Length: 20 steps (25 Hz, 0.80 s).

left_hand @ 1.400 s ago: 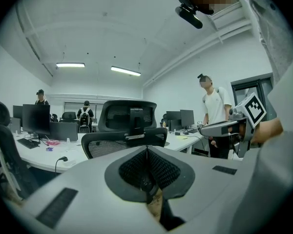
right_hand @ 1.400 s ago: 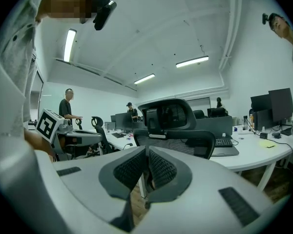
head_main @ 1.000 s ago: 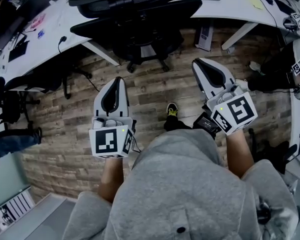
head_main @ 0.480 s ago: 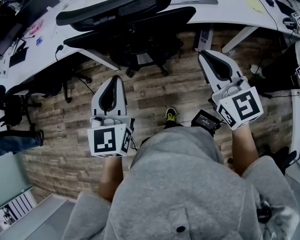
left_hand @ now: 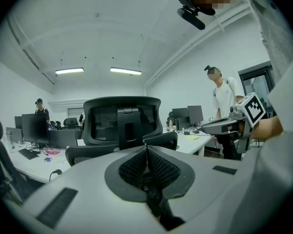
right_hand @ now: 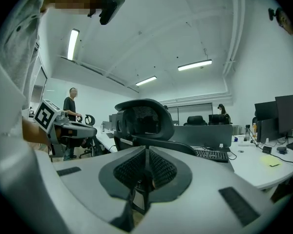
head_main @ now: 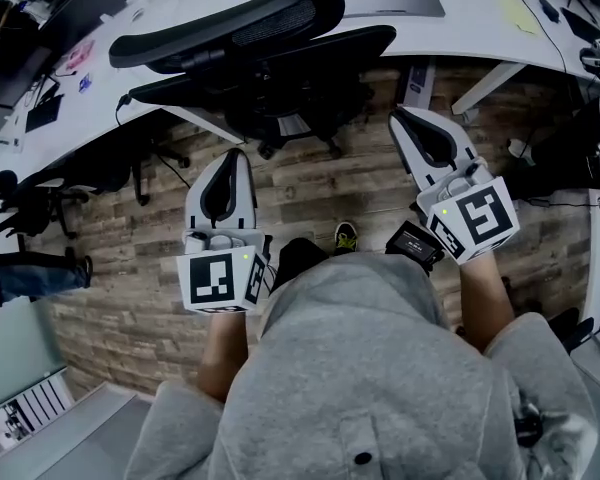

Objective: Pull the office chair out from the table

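- Two tongs, left tongs (head_main: 234, 158) and right tongs (head_main: 398, 118), both fully closed, empty.
- Office chair (head_main: 280, 63) ahead of both, untouched, seat tucked under table (head_main: 480, 13).
- Risk: closed tongs may slide off backrest (head_main: 230, 28); chair stays put.

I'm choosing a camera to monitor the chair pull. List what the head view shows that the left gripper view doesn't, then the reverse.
Only the head view: the wooden floor, the chair's wheeled base and the person's shoe. Only the left gripper view: ceiling lights and a standing person in a white shirt. Both: the office chair at the white table, plus the left tool and right tool, shut, empty, short of the chair.
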Motion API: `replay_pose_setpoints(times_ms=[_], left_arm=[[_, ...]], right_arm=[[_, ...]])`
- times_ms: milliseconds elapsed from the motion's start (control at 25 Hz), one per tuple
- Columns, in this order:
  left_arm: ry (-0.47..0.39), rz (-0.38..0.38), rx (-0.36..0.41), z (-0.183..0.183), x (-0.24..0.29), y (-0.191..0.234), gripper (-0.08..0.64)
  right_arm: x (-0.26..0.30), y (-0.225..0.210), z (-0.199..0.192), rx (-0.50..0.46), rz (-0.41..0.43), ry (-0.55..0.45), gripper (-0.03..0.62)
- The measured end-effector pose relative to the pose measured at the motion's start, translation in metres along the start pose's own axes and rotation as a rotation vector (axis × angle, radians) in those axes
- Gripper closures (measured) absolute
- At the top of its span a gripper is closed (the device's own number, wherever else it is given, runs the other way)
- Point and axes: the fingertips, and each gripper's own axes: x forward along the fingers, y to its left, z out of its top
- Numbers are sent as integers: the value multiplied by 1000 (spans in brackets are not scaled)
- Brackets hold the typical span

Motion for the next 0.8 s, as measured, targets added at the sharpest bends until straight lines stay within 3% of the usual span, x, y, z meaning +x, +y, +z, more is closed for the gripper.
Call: replay_pose_setpoints(times_ms=[800], left_arm=[[-16,31,6,3,21,39,543]], right_arm=[[31,-3,6,-34,10,-1,551]])
